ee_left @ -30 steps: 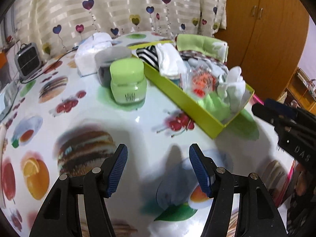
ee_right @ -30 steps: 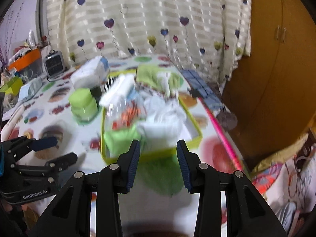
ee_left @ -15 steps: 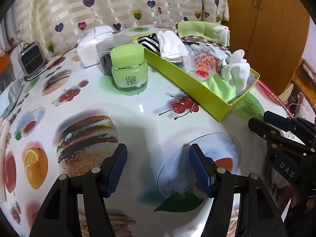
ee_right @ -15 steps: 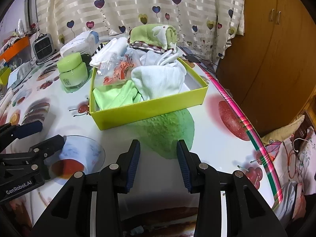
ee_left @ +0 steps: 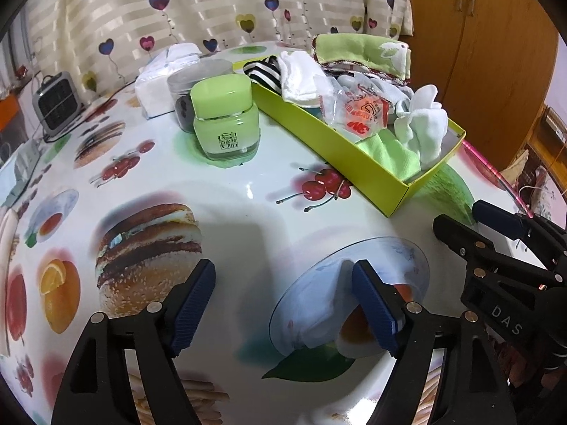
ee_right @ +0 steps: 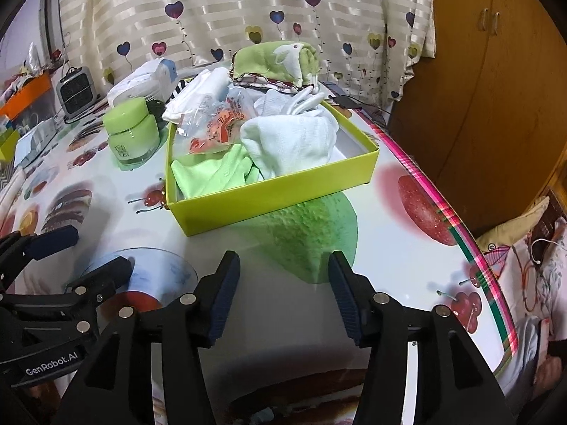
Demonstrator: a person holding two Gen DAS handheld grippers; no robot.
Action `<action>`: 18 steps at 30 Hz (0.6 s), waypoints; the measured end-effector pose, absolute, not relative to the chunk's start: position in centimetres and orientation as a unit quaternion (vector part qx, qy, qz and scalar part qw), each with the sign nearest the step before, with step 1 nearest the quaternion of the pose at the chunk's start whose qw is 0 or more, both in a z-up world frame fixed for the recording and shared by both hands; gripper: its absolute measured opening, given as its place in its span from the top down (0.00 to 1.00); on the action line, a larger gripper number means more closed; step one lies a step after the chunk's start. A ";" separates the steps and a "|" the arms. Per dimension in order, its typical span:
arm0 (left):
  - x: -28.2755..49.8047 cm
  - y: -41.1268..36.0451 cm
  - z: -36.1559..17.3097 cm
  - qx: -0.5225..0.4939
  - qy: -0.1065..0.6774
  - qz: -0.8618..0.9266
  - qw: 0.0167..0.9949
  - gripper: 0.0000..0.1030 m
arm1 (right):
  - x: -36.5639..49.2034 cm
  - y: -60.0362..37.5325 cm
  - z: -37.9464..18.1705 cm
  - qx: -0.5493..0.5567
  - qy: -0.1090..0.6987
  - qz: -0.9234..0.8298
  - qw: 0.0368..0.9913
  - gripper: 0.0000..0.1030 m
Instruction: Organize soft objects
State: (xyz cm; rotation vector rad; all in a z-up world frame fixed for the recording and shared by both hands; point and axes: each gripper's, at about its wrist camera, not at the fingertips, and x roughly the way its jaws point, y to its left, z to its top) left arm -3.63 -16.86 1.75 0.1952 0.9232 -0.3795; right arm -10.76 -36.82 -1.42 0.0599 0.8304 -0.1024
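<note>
A lime-yellow box on the printed tablecloth holds soft items: a white cloth, a light green cloth, a clear packet with red print, a striped piece and a rolled green towel at its far end. My left gripper is open and empty, low over the table short of the box. My right gripper is open and empty, in front of the box's near wall. Each gripper shows in the other's view, the right one and the left one.
A green jar and a dark clear-lidded jar stand left of the box. A white tissue pack lies behind them and a small grey heater at far left. The table's right edge borders a wooden wardrobe.
Both grippers have drawn back from the box toward the near side of the table. The right gripper's jaws have opened wider. Nothing was picked up.
</note>
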 end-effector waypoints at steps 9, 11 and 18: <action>-3.9 -17.0 1.6 0.090 0.434 -0.178 0.879 0.21 | -10.4 -36.9 -1.5 0.028 0.399 -0.056 0.915 0.46; -3.9 -16.8 1.6 0.089 0.434 -0.178 0.879 0.21 | -10.4 -36.8 -1.5 0.029 0.398 -0.057 0.915 0.46; -3.9 -16.9 1.7 0.089 0.434 -0.178 0.879 0.21 | -10.3 -37.0 -1.4 0.029 0.397 -0.057 0.916 0.45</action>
